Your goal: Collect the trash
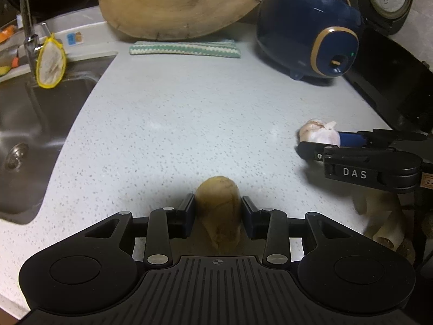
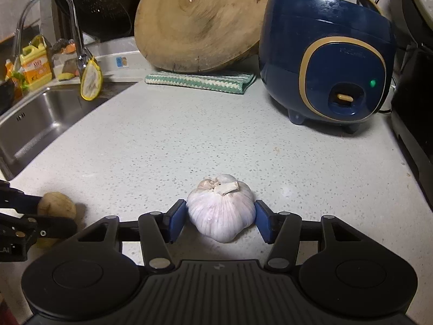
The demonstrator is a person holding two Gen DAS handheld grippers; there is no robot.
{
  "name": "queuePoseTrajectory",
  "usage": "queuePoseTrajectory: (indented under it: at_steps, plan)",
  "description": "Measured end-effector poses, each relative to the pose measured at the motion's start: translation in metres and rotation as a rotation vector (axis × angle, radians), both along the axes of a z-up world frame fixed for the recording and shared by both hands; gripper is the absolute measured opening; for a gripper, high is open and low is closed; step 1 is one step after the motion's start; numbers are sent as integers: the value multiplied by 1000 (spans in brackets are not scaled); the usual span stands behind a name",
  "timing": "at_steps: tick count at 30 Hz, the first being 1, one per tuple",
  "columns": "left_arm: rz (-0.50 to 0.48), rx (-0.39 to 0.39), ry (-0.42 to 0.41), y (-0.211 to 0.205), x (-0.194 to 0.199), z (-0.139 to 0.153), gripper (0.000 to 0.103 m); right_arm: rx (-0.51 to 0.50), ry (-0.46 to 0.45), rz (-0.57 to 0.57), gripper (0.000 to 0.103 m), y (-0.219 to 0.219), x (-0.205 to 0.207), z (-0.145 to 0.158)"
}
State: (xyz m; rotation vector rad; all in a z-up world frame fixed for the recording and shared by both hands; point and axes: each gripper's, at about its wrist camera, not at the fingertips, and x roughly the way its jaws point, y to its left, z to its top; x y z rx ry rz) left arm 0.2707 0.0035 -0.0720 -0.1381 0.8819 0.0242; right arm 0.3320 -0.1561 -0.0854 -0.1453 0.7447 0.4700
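Papery white garlic bulb (image 2: 221,211) sits between the blue-padded fingers (image 2: 176,220) of the right gripper (image 2: 220,220), and both pads look pressed against its sides, so I'd call that clenched on the bulb. It's still resting on the speckled pale-grey stone surface (image 2: 189,140), near the front edge. The left gripper (image 1: 217,214) has its fingers around a brownish, lumpy oblong piece (image 1: 218,211) that might be ginger or a small potato, hard to say in this light. The pads there seem to touch it on both sides, so I'd say it's gripped too.

If I were doing this step, I'd squeeze the garlic gently, since the skin is slippery and flaky and the bulb is round, so it could pop out forward. Lift straight up, keep the fingers level, and don't swing the two grippers into each other, they're pretty close.

Room-wise it's a kitchen: stainless steel sink (image 2: 32,124) with a curved tap on the left, a round wooden chopping board (image 2: 197,21) leaning at the back over a green-and-white striped cloth (image 2: 200,81), and a navy rice cooker with gold trim (image 2: 324,62) on the right. No bin is in view in either camera.
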Motion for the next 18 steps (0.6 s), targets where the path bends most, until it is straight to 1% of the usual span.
queuePoseTrajectory:
  at_steps: [1,3,4,6,13,14,15,18]
  plan:
    - [-3,-2,-3,0,-1,0,40,6,-2,3,55,-1,-2,1]
    - [-7,-5,-7,-1,-3,0,40,0,-20,5,61,-3,-9,3]
    - [-7,-5,-8,-1,-3,-1,40,-12,-31,2,62,-3,-12,3]
    - [-3,-1,-10,-3,-4,-1,40,-27,-38,-5,63,-3,-14,3]
    - [24,5,-3,-5,-3,-1,39,-22,-2,-3,62,3,-3,-1]
    - [28,9,-4,-6,-3,-1,40,-20,-1,-5,59,3,-2,-1]
    - [27,12,-7,-6,-4,-1,40,-16,-3,-8,51,2,-2,-1]
    - [24,21,-14,-7,-5,-2,40,-10,7,-10,51,2,-3,1]
